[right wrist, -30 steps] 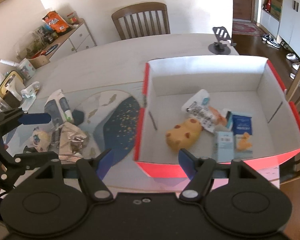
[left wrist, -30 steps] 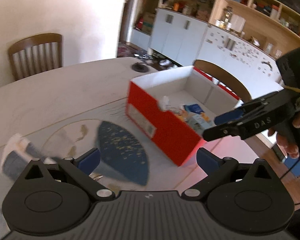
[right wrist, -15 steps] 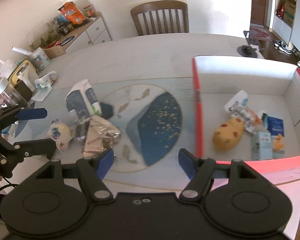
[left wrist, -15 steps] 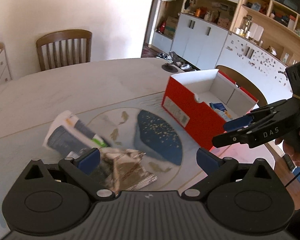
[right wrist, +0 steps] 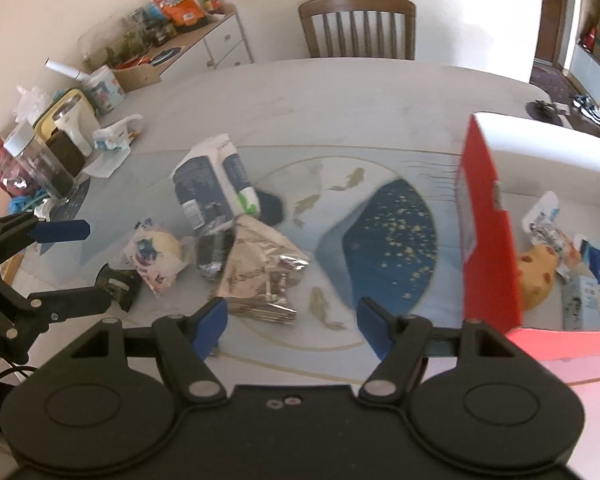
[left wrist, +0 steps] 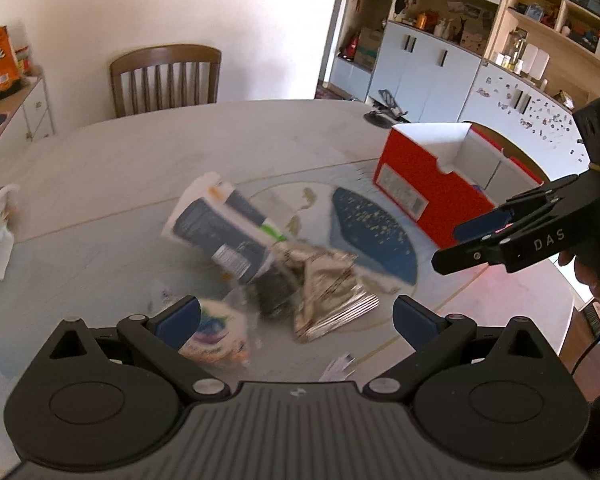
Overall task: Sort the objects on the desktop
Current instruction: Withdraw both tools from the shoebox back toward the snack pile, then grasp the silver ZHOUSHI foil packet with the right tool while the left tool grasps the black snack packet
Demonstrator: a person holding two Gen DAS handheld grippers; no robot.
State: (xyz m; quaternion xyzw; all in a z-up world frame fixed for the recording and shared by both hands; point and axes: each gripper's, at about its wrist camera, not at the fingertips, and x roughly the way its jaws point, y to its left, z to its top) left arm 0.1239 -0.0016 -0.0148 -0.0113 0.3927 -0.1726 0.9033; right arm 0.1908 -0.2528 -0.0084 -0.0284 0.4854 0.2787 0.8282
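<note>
Your left gripper (left wrist: 296,316) and right gripper (right wrist: 290,320) are wide open, holding nothing. The foil packet (left wrist: 328,292) just ahead looks light, crinkly, slippery; pinch its stacked edge.

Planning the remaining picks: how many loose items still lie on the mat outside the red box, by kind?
Toothpaste pack: 1
Silver foil packets: 1 stack
Round wrapped snack: 1
Small dark items: 3
Total: 6
</note>
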